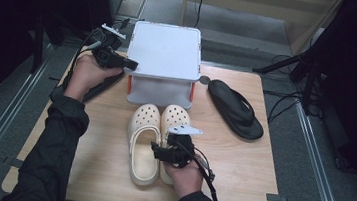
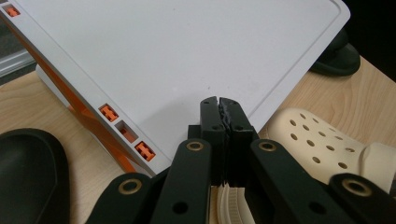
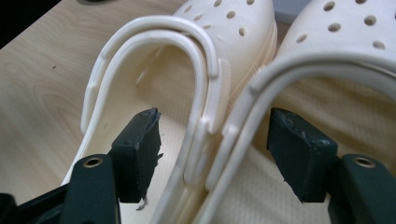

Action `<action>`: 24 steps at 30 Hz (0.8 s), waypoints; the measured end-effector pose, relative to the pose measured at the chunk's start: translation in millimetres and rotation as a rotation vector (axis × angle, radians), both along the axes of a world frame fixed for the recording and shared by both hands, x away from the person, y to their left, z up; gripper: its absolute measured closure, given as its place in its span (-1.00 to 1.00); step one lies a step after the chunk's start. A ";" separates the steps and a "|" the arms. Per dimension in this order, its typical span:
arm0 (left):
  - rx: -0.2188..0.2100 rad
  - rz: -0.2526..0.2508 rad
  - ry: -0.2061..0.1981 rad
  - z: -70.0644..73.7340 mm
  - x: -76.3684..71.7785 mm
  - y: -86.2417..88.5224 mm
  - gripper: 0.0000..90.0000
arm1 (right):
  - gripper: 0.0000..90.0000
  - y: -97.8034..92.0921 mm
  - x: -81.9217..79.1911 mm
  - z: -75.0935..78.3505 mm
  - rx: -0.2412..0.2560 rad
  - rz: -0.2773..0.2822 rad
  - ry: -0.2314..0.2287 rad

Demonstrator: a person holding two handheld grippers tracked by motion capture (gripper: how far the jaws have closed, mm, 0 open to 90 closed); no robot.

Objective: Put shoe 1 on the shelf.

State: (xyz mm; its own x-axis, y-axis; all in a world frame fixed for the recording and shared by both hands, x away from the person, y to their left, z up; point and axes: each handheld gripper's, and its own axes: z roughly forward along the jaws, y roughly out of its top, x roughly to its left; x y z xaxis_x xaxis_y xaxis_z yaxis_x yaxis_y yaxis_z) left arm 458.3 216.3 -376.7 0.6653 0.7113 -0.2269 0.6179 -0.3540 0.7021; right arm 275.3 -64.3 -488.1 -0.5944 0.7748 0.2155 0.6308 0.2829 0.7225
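The right gripper (image 1: 158,151) sits low over the pair of cream clogs (image 1: 155,138) near the middle of the wooden table (image 1: 239,172), held by the person's right hand (image 1: 186,174) coming in from the bottom edge. In the right gripper view its jaws stand wide apart, one pad (image 3: 140,154) inside the opening of the left clog (image 3: 154,93) and the other inside the right clog (image 3: 327,84), so that the two touching inner walls of the shoes lie between them; the pads do not yet press on either wall. The clogs stand side by side, toes pointing away from the person toward the grey storage box (image 1: 165,54), which sits at the far edge of the table with its flat lid on and orange latches at the sides. The left gripper (image 1: 129,65) is held at the box's left front corner by the left hand (image 1: 89,73). In the left gripper view its jaws are pressed together with nothing between them, the tips just over the edge of the grey lid (image 2: 187,51), with the perforated toe of a clog (image 2: 322,140) below to one side. A black flip-flop (image 1: 236,109) lies to the right of the box, and a second black sandal (image 2: 30,177) shows at the lower edge of the left gripper view, beside the box.
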 end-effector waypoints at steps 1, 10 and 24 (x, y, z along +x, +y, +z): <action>-0.003 0.000 0.000 -0.1 0.0 0.0 0.99 | -0.19 2.5 2.2 -1.1 0.005 -0.007 -0.003; 0.000 -0.002 -0.005 -0.1 -0.1 -0.6 0.99 | -0.09 13.9 14.5 -5.4 -0.012 -0.083 0.004; 0.007 -0.002 -0.016 -0.3 -0.5 -2.1 0.99 | 0.20 19.6 19.7 -7.5 -0.026 -0.143 0.019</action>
State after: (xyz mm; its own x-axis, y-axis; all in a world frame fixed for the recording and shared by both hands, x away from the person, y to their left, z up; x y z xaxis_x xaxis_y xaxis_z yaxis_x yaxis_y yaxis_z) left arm 457.8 214.2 -376.9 0.6700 0.7116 -0.2113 0.6057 -0.3596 0.7097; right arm 295.0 -44.6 -495.7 -0.4737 0.8565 0.2047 0.6793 0.2075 0.7039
